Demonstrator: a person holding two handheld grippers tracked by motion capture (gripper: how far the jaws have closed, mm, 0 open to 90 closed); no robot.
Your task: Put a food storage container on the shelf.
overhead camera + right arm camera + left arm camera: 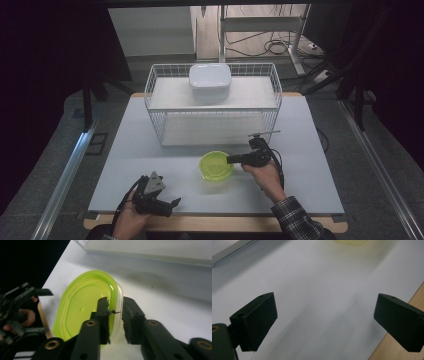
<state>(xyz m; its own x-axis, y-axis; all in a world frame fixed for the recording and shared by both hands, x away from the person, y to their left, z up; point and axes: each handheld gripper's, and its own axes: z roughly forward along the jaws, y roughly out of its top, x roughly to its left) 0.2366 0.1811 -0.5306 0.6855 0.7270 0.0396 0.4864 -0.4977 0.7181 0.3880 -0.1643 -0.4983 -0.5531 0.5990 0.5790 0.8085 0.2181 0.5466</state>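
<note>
Behind, a wire rack (212, 107); right tongs (115, 312) straddle the green bowl's (82, 310) rim (left tongs (324, 317) gape).

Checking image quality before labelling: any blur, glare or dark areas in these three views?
High view: evenly lit table, dark surroundings, slightly soft. Left gripper view: table surface smeared, green bowl a blurred patch at the top edge, left gripper jaws sharp. Right gripper view: right gripper and bowl rim fairly sharp, black area upper left, no strong glare.
</note>
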